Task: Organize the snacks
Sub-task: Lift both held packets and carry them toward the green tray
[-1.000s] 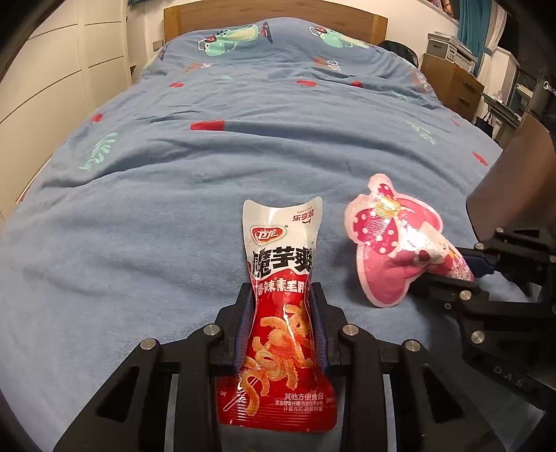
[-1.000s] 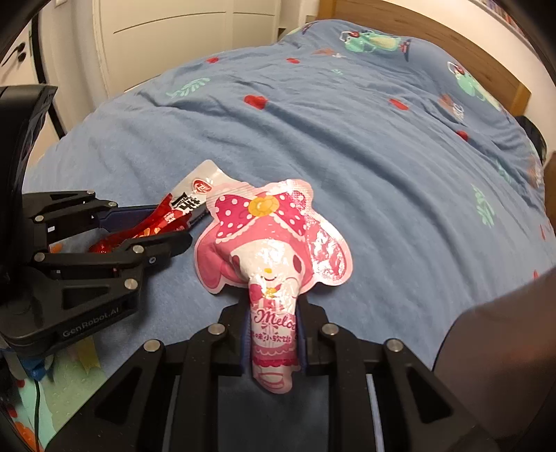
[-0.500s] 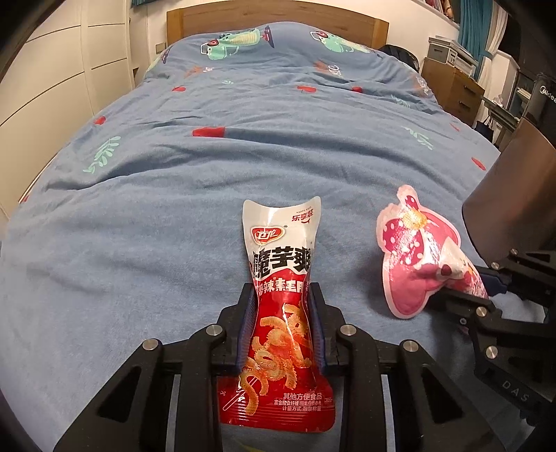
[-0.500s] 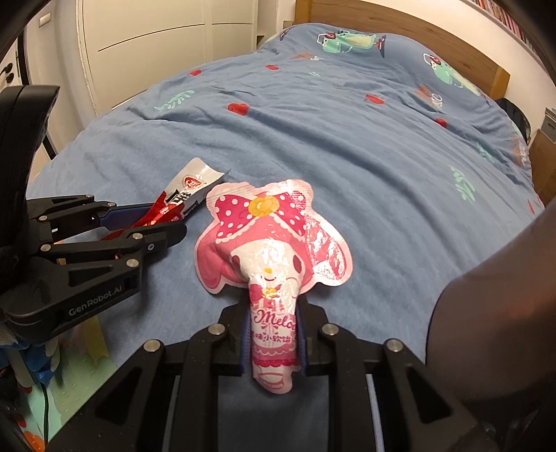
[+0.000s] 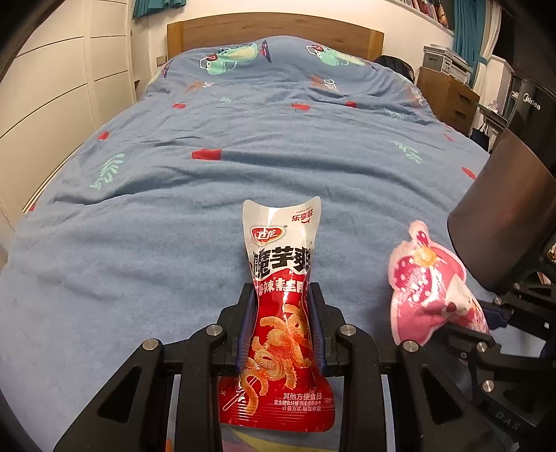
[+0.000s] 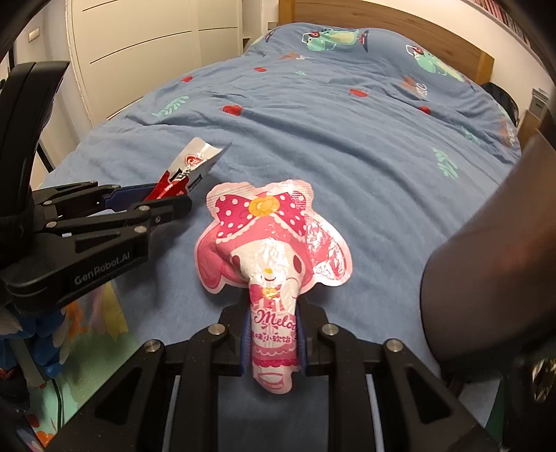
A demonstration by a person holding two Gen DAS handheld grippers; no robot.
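My left gripper (image 5: 280, 306) is shut on a red and white snack packet (image 5: 282, 299), held upright above the near end of the blue bed cover (image 5: 208, 208). In the left wrist view the pink candy bag (image 5: 422, 288) hangs at the right, pinched by the right gripper. My right gripper (image 6: 274, 327) is shut on the neck of that pink cartoon candy bag (image 6: 271, 236). From the right wrist view the left gripper (image 6: 153, 201) shows at the left, with the red packet (image 6: 189, 167) sticking out of it.
A wooden headboard (image 5: 274, 29) ends the bed at the far side. White wardrobe doors (image 5: 52, 87) run along the left. A wooden dresser (image 5: 448, 97) and a dark appliance (image 5: 531, 107) stand at the right. A dark rounded object (image 6: 493, 271) fills the right of the right wrist view.
The pink bag and the right gripper have slid to the right and lower in the left wrist view. In the right wrist view the bed has swung and the left gripper sits slightly higher.
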